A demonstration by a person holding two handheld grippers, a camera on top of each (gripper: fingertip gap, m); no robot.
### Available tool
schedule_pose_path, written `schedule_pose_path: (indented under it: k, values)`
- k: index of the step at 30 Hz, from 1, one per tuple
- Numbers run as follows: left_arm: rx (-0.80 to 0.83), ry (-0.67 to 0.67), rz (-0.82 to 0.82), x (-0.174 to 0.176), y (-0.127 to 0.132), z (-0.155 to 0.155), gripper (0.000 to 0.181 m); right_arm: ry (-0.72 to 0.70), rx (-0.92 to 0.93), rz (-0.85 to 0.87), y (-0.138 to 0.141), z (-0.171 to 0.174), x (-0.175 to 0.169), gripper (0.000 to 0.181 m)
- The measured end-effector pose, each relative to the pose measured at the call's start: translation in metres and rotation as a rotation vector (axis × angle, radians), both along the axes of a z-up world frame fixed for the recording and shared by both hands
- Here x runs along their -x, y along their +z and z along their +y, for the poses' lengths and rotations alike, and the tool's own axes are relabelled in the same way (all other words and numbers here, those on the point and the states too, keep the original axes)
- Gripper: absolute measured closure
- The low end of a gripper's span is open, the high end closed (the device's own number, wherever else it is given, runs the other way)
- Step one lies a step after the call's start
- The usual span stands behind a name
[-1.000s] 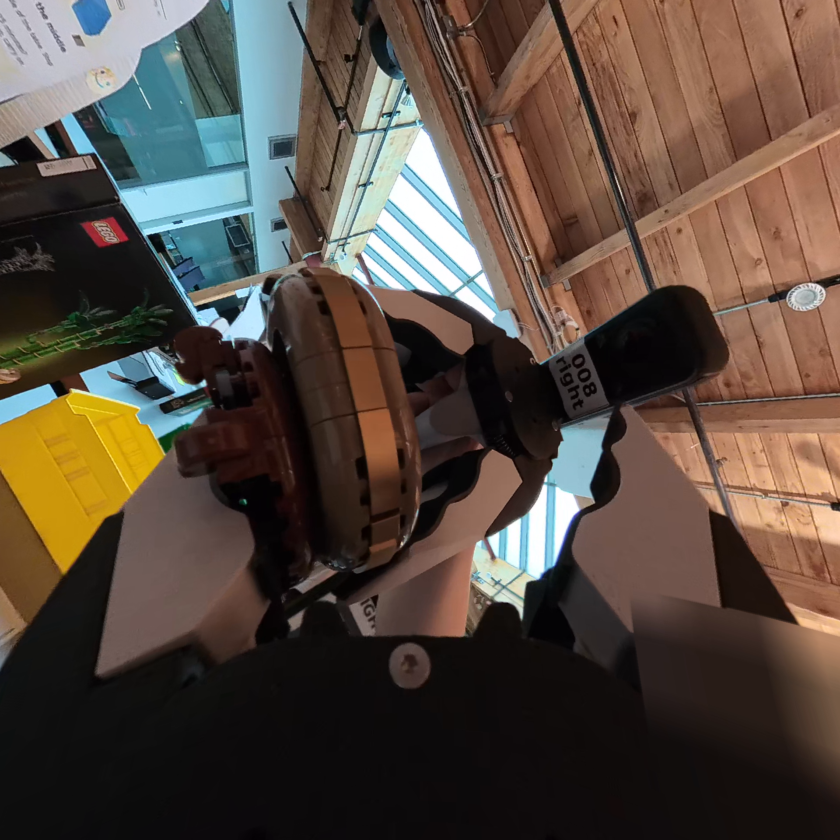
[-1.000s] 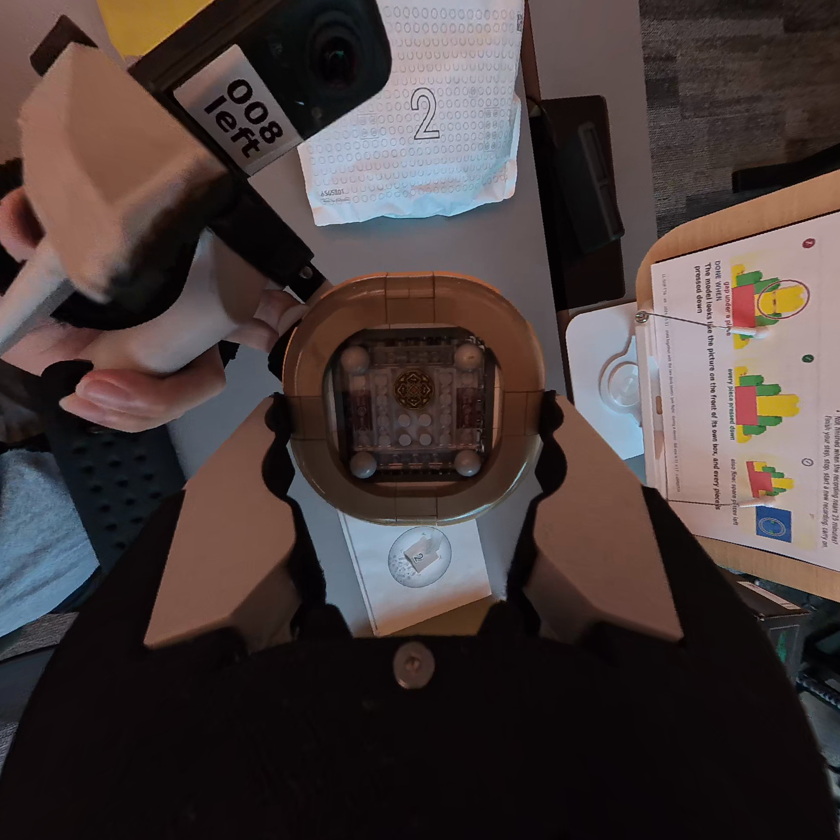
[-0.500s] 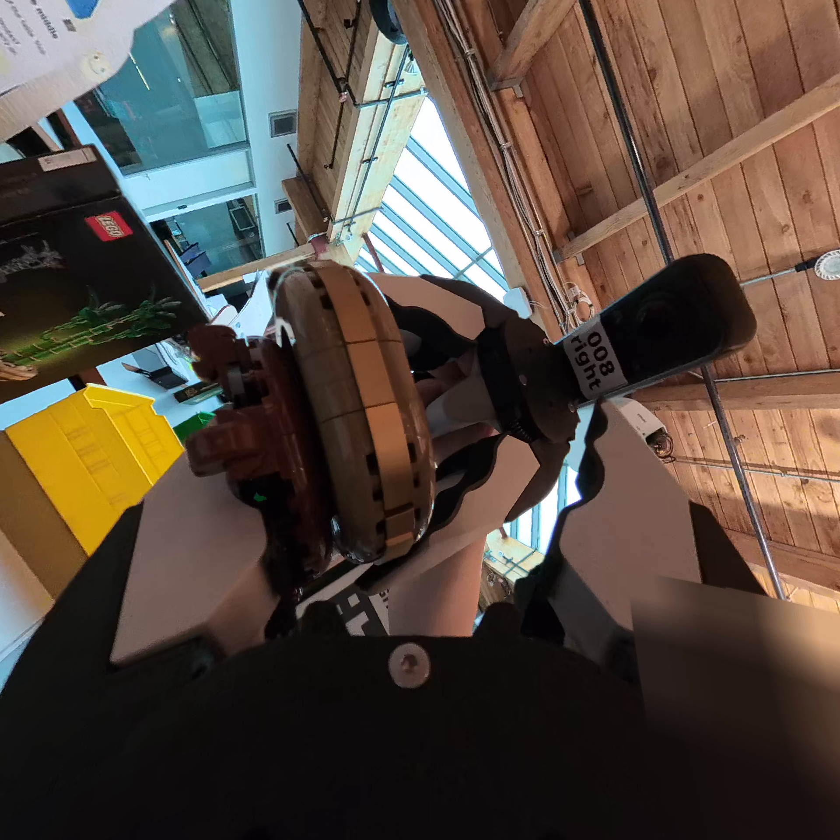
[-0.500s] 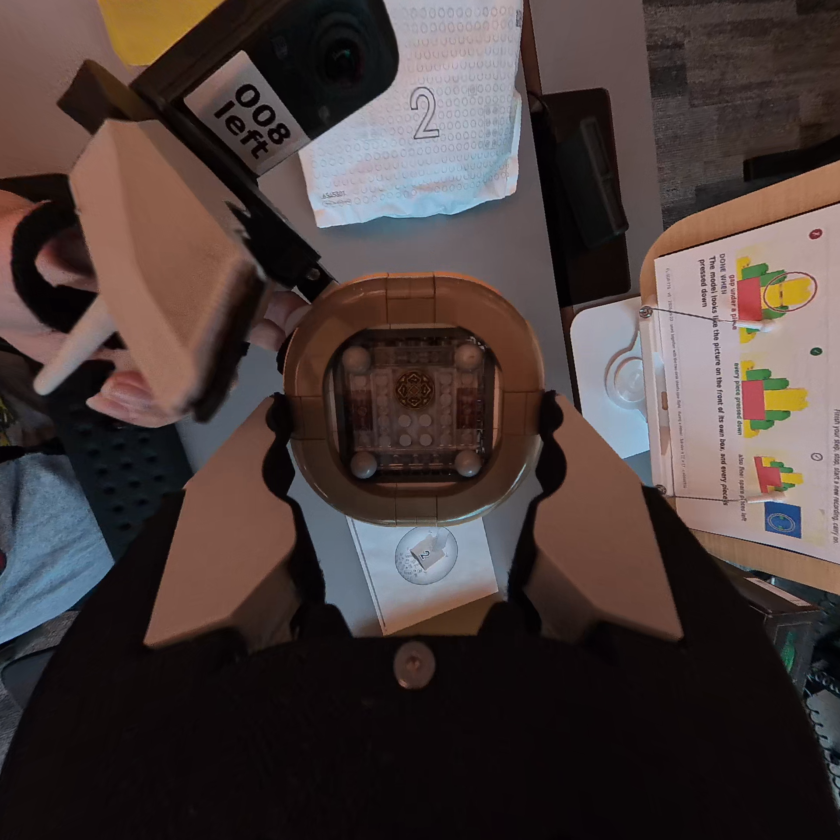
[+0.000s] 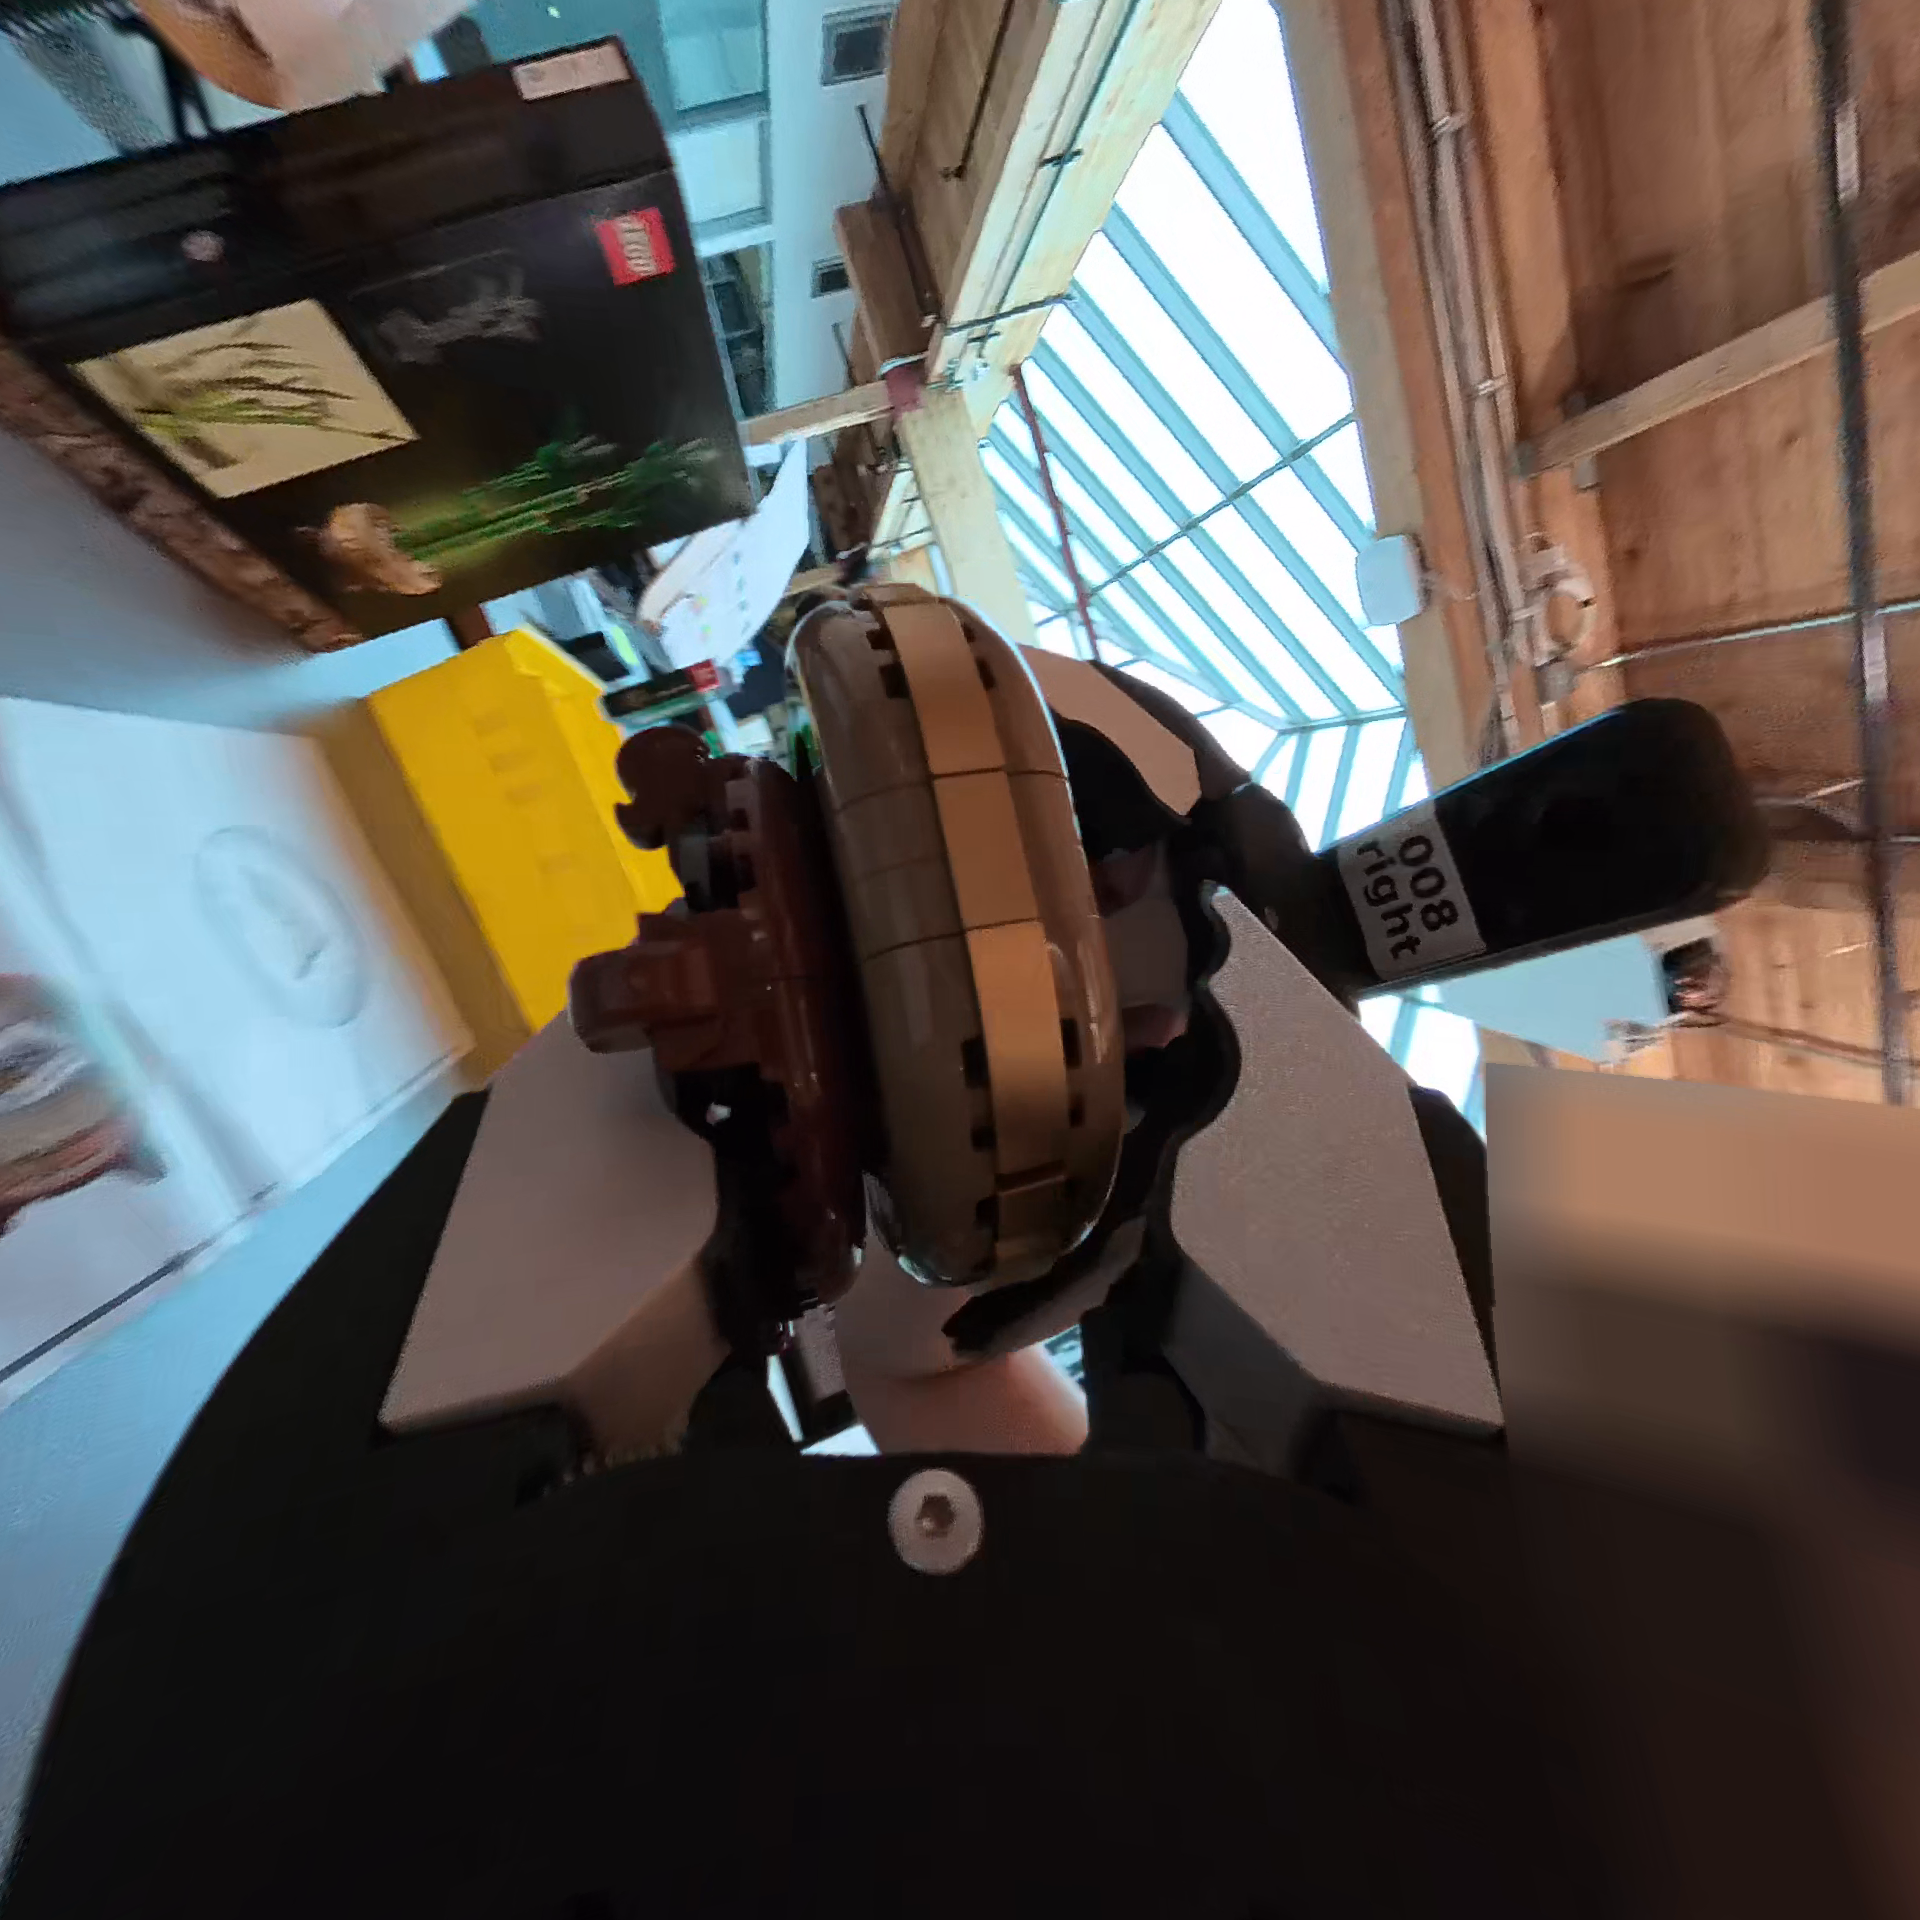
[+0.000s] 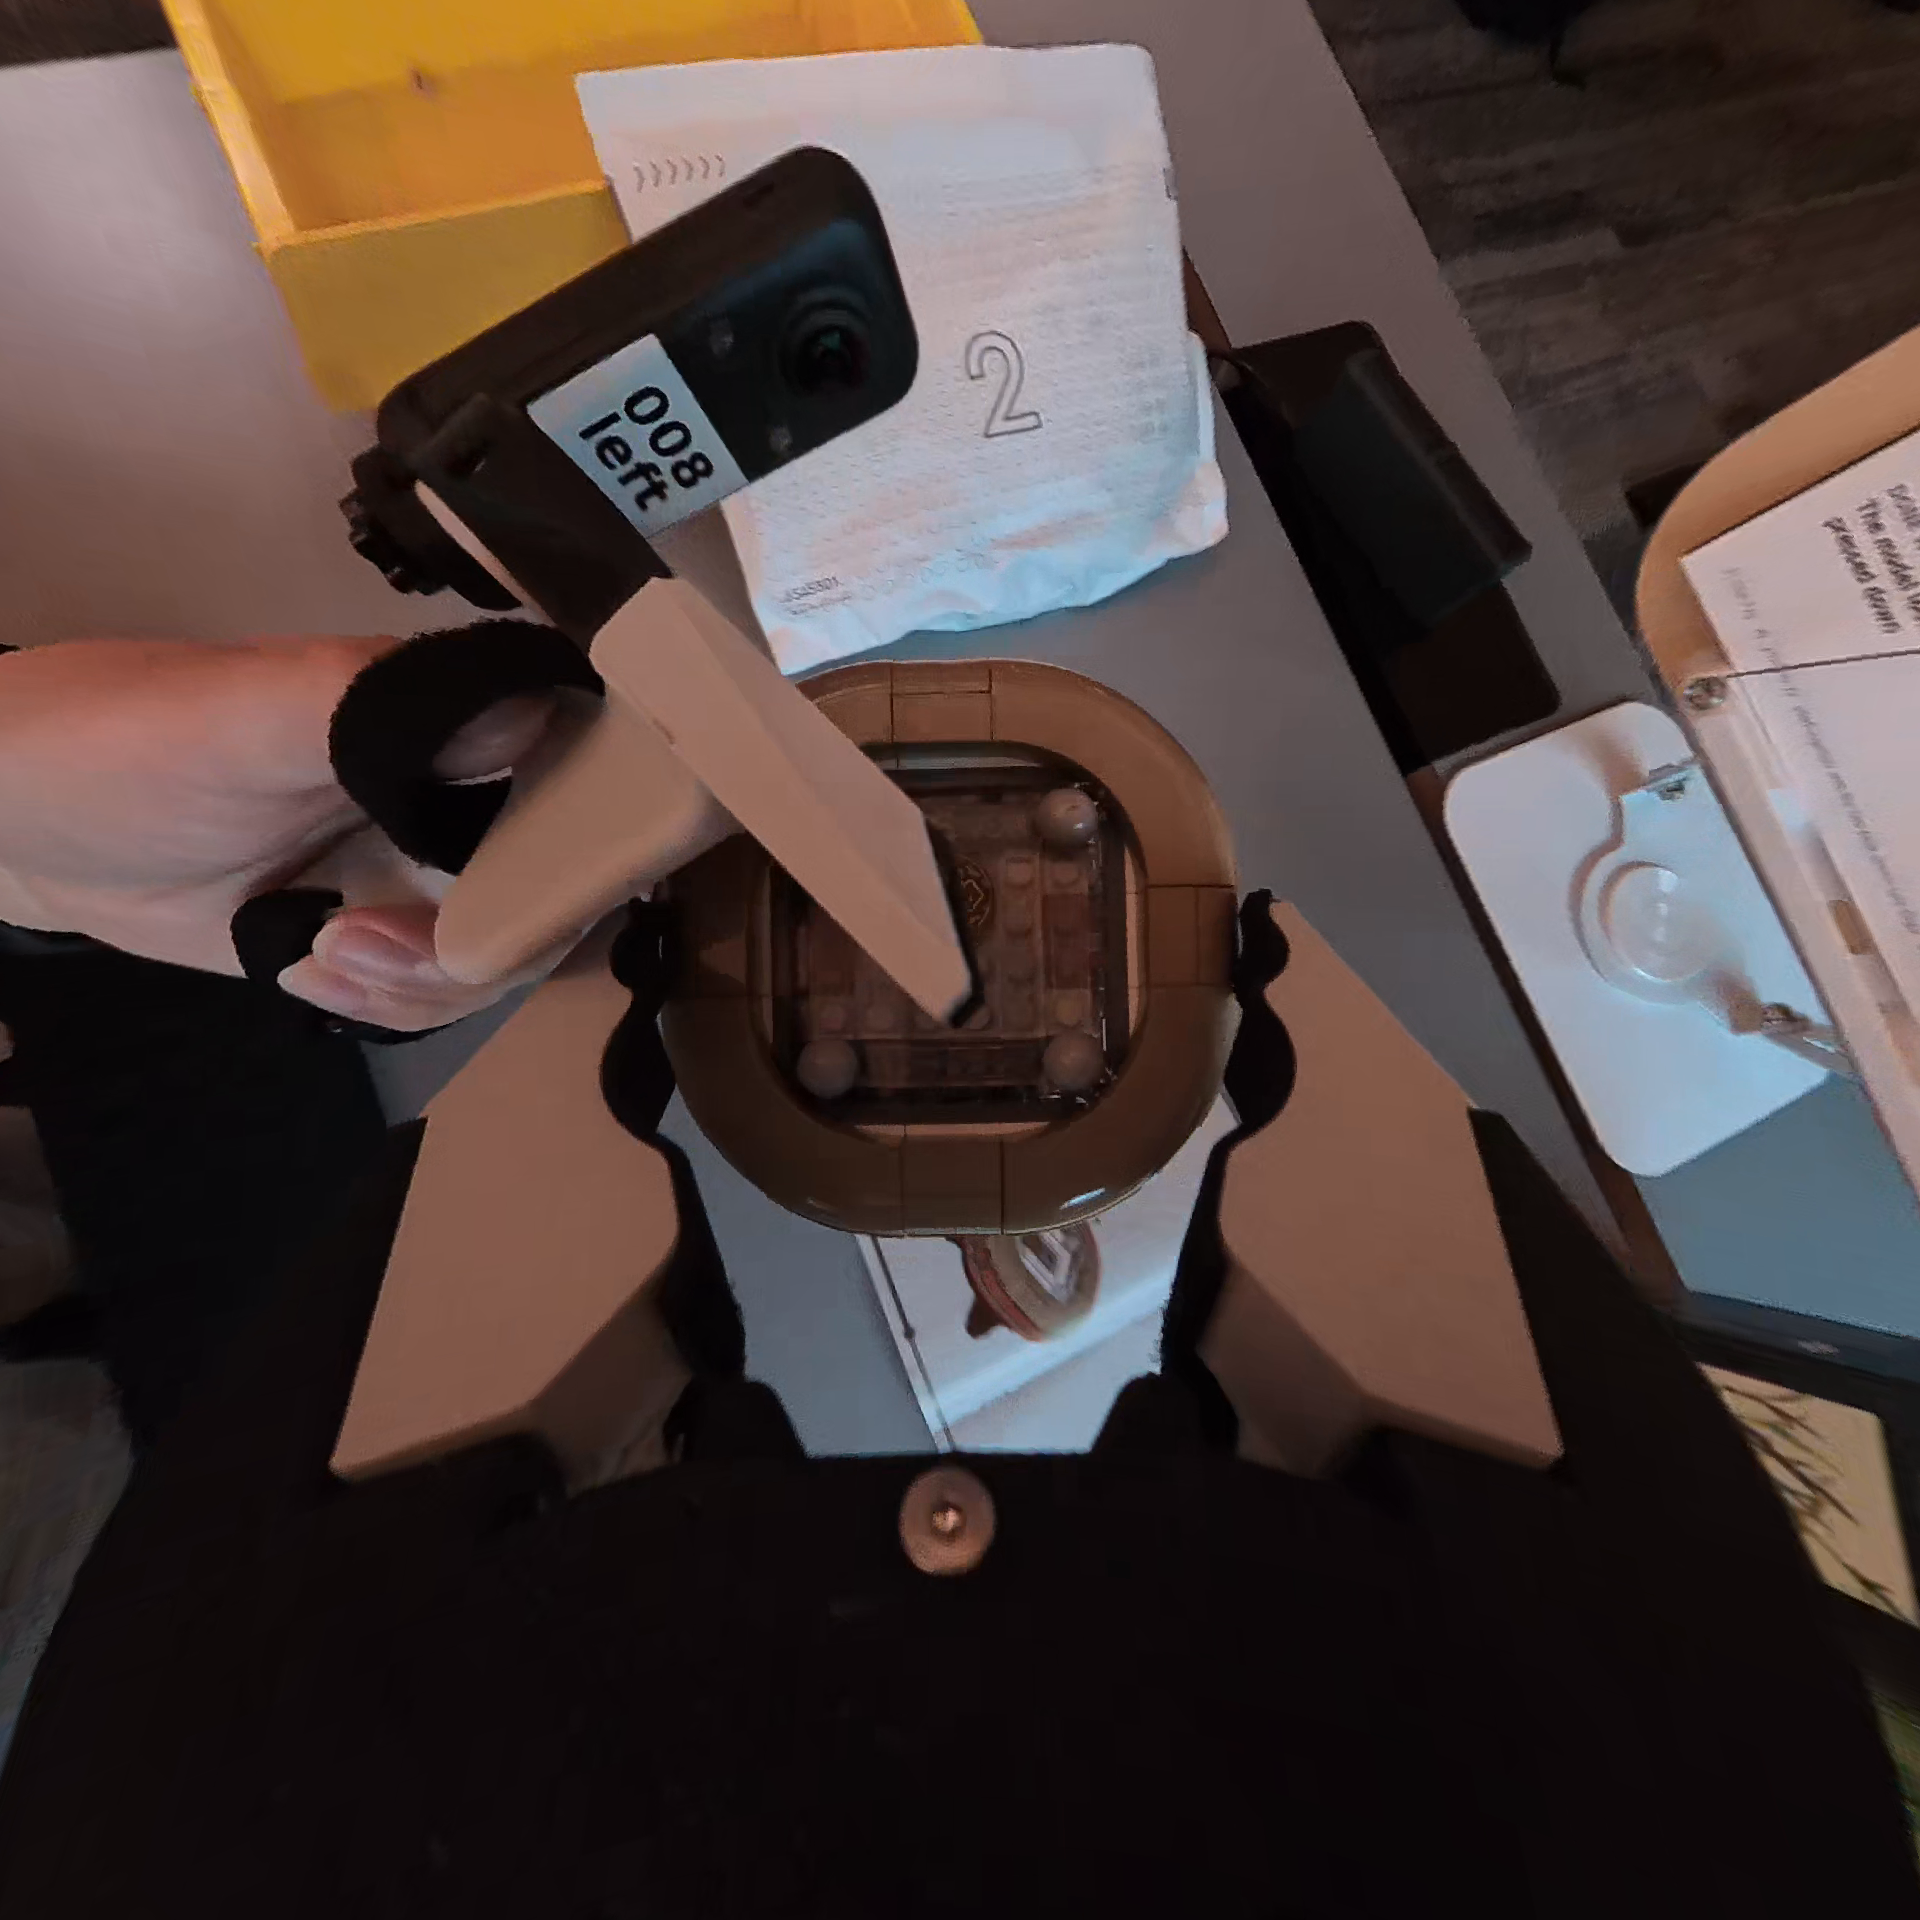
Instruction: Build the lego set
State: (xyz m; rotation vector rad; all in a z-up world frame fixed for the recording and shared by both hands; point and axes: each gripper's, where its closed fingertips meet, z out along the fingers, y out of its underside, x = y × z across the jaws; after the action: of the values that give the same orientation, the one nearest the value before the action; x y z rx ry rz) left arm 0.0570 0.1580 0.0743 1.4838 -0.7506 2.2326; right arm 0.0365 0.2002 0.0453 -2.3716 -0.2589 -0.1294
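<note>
The lego pot (image 6: pixel 935 1153), a round tan ring around a dark studded inside, is held off the grey table. My right gripper (image 6: pixel 948 925) is shut on its tan sides. In the left wrist view the pot (image 5: pixel 987 935) is seen edge-on, with a brown base (image 5: pixel 748 987) on its left. My left gripper (image 5: pixel 935 997) straddles it from base to open top. One finger presses the brown base and the other finger (image 6: pixel 831 831) lies across the opening. The right gripper's camera (image 5: pixel 1538 831) shows behind the pot.
A yellow bin (image 6: pixel 416 156) and a white numbered paper bag (image 6: pixel 987 416) lie beyond the pot. A black box (image 6: pixel 1382 520), a white plastic tray (image 6: pixel 1610 935) and a printed sheet on a wooden board (image 6: pixel 1818 623) are to the right. The dark set box (image 5: pixel 364 312) stands behind. Both grippers' tips are close together, under 4 cm apart.
My left gripper swung from beside the pot to straddling it, one finger now across its opening, and its jaws narrowed. The right gripper kept hold of the pot.
</note>
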Motion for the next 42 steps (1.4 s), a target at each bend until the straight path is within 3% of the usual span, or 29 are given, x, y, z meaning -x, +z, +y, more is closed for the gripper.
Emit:
schedule_pose_path:
  k: [7, 14, 19, 27, 33, 42]
  values:
    - [-0.105, 0.044, -0.037, 0.054, -0.052, -0.019, 0.101, 0.072, -0.218, -0.037, -0.042, -0.014, 0.058, 0.072]
    - [-0.078, 0.111, -0.044, 0.072, -0.085, -0.039, 0.106, 0.152, -0.341, -0.094, -0.07, -0.036, 0.081, 0.072]
    - [-0.187, 0.252, -0.105, 0.074, -0.084, -0.05, 0.104, 0.271, -0.501, -0.138, -0.065, -0.05, 0.088, 0.072]
    - [-0.32, 0.384, -0.136, 0.067, -0.072, -0.064, 0.096, 0.428, -0.691, -0.028, -0.047, -0.064, 0.087, 0.072]
    - [-0.486, 0.427, -0.124, 0.066, -0.076, -0.067, 0.096, 0.519, -0.852, -0.029, -0.04, -0.068, 0.093, 0.072]
    - [-0.465, 0.433, -0.139, 0.074, -0.076, -0.064, 0.097, 0.535, -0.891, -0.029, -0.041, -0.066, 0.101, 0.073]
